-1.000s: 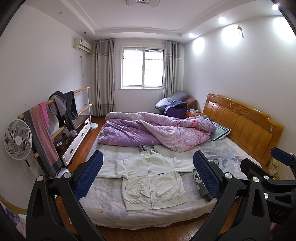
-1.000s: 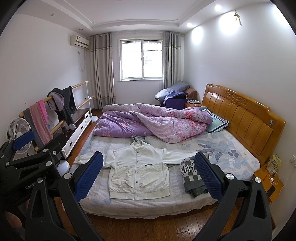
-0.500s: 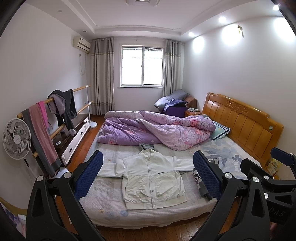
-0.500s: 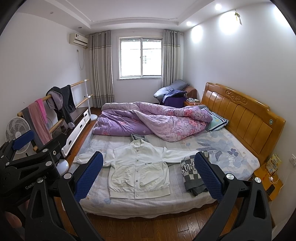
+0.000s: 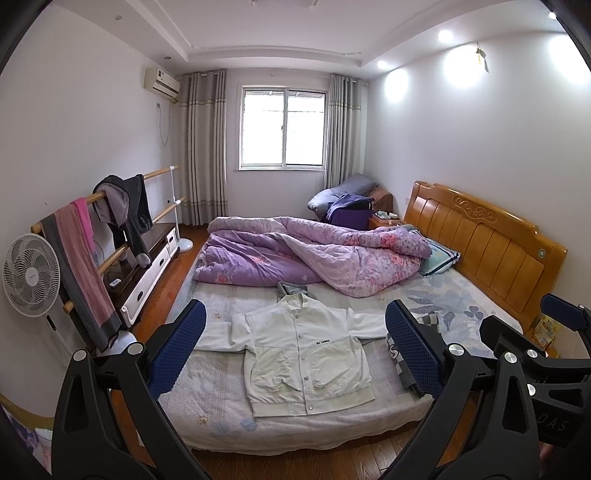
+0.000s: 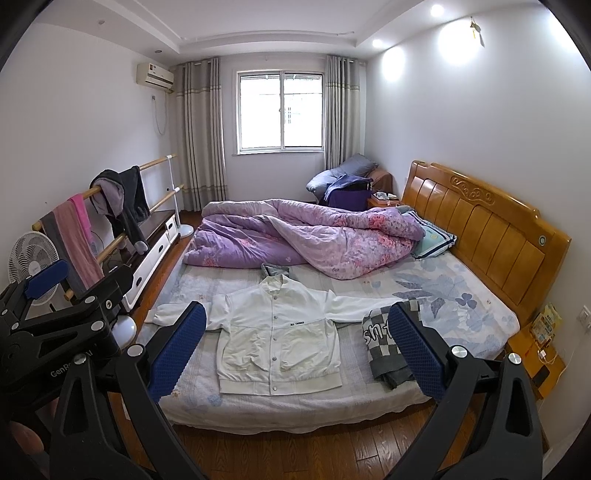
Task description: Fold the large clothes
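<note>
Still well back from the bed (image 5: 207, 417), both the left gripper (image 5: 293, 354) and the right gripper (image 6: 297, 350) hang wide open and empty, as before, while the white jacket (image 6: 277, 343) stays spread flat near the mattress's front edge, a folded checkered garment (image 6: 384, 343) beside it.

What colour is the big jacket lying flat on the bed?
The jacket is white, with a row of small snap buttons down the front. The right wrist view shows it best.

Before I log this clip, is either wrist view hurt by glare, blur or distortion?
Left wrist: window blown out, strong fisheye bending, white jacket sharp. Right wrist: same overexposed window, ceiling spotlights flare on the wall, dark corners, jacket clear.
</note>
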